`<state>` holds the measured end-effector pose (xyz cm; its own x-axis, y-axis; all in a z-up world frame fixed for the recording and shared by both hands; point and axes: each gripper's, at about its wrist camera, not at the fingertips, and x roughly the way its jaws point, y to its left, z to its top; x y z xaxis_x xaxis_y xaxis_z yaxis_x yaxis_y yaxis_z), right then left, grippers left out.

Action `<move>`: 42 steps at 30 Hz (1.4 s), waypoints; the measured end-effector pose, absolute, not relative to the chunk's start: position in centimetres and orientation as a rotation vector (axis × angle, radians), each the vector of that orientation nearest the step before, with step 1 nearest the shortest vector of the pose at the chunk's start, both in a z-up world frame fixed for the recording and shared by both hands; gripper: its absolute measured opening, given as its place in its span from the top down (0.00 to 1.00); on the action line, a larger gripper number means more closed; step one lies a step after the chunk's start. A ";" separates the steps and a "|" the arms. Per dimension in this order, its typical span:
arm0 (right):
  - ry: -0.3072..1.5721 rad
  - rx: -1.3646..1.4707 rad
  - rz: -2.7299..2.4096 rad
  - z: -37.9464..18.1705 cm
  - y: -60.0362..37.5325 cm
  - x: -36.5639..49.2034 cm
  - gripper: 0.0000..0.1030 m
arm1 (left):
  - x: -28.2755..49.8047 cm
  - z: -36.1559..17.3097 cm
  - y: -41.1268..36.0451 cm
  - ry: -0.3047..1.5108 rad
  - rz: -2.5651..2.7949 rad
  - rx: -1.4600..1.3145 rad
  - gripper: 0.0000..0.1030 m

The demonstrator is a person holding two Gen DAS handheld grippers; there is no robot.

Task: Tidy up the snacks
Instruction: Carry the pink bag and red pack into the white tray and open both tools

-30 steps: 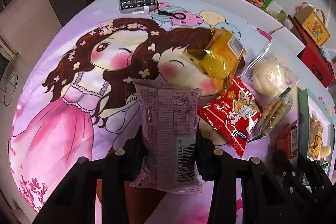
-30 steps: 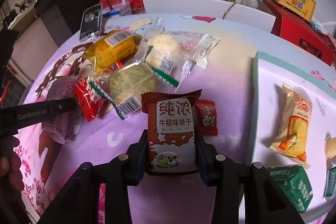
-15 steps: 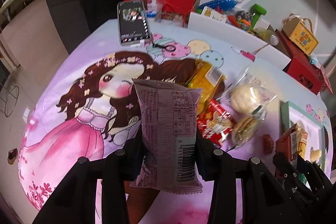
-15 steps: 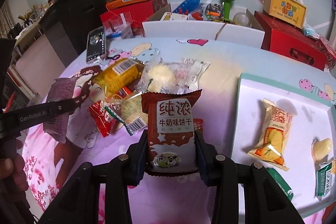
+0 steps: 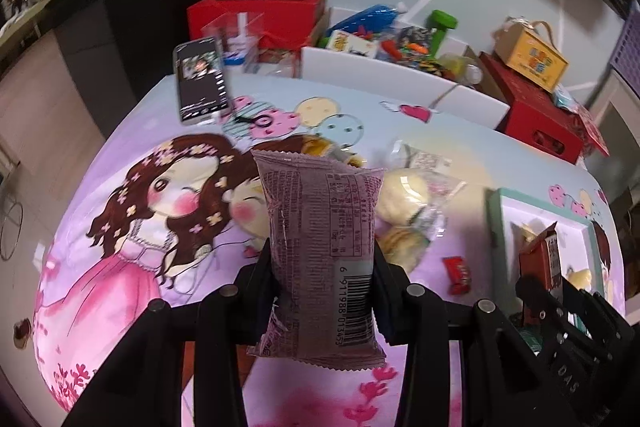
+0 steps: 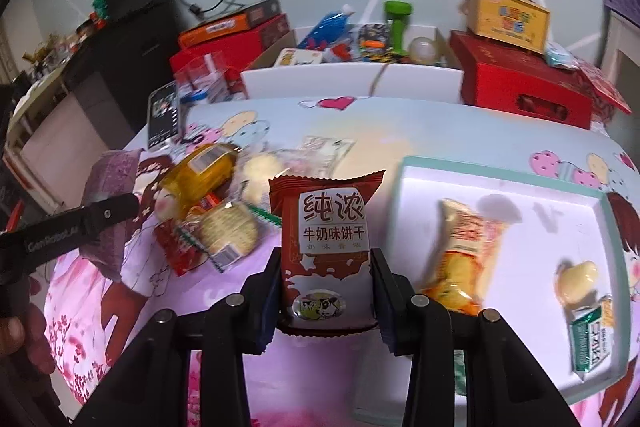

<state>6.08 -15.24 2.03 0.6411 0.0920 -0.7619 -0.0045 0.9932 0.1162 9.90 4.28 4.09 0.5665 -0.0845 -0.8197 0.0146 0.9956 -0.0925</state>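
Left gripper (image 5: pixel 322 267): clamped a crinkly purple packet (image 5: pixel 320 251), barcode side showing, above the cartoon tablecloth (image 5: pixel 132 227).
Right gripper (image 6: pixel 326 291): gripped a glossy red-brown biscuit packet (image 6: pixel 324 247), upright, beside the tray.
Tray (image 6: pixel 520 187): white, teal-rimmed; held an orange packet (image 6: pixel 464 255), green packet (image 6: pixel 592 339), pale sweet (image 6: pixel 576 277).
Loose pile (image 6: pixel 228 223): crumpled wrapped snacks on the cloth.

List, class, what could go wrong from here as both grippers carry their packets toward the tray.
1. The left gripper pinches the purple packet low down; the tall soft pack could tilt or slip out.
2. The right gripper holds the brown packet beside the tray, where an orange packet already lies; a careless drop may land on it.
3. Both grippers are close together, so they might collide at the tray.
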 end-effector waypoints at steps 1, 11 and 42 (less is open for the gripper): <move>0.870 0.114 0.043 2.2 -15.8 6.1 0.58 | 9.9 4.3 3.7 0.962 -0.073 -0.070 0.58; 0.843 0.225 -0.128 3.3 -24.0 4.9 0.58 | 9.3 5.4 -3.8 0.939 -0.243 0.018 0.58; 0.785 0.314 -0.453 1.3 -39.0 3.3 0.58 | 11.4 0.9 -25.3 1.054 -0.592 0.197 0.58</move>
<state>3.32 -38.97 1.26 0.6201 -0.2725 -0.7357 0.5003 0.8596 0.1034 11.40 -25.26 0.90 0.3562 -0.3631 -0.8610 0.5461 0.8285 -0.1235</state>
